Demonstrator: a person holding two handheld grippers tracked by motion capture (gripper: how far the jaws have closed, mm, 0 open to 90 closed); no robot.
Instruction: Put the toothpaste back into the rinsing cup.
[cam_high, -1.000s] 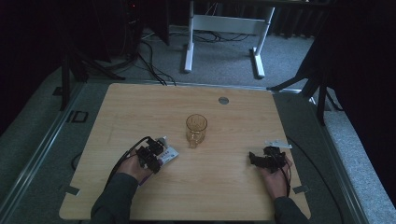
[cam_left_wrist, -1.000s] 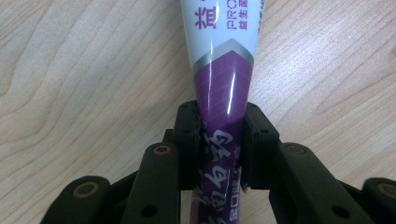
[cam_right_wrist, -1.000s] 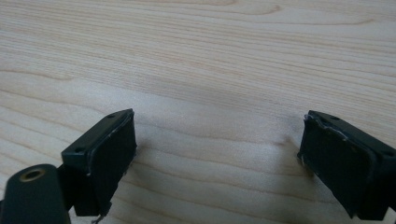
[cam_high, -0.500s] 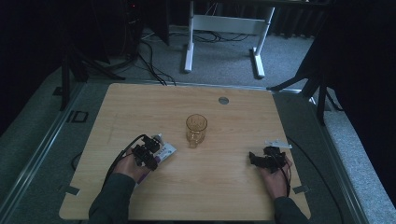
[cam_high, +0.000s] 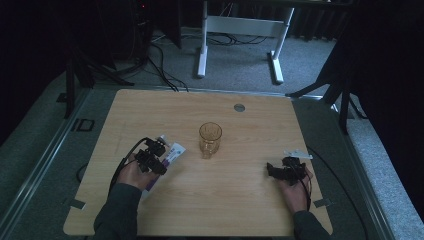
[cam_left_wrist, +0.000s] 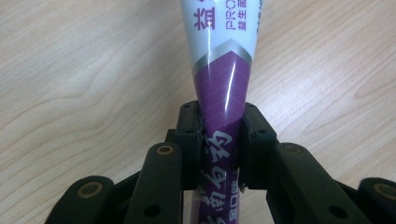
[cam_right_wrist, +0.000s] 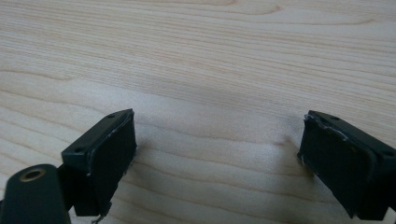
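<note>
Left gripper view: left tool (cam_left_wrist: 219, 140) pinches the purple toothpaste tube (cam_left_wrist: 224, 79); right tool (cam_right_wrist: 217, 154) gapes wide.

High view: overhead from near edge, facing forward-down, far. Both claw views: close, low over the same wooden tabletop (cam_high: 240, 195).

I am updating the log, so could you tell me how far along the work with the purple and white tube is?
Done: the left gripper has closed its jaws on the tube, at its purple end. In hand: the tube lies low over the table, left of the glass mug. Left: probably carrying it somewhere, perhaps to the mug. The right gripper waits open over bare wood.
</note>
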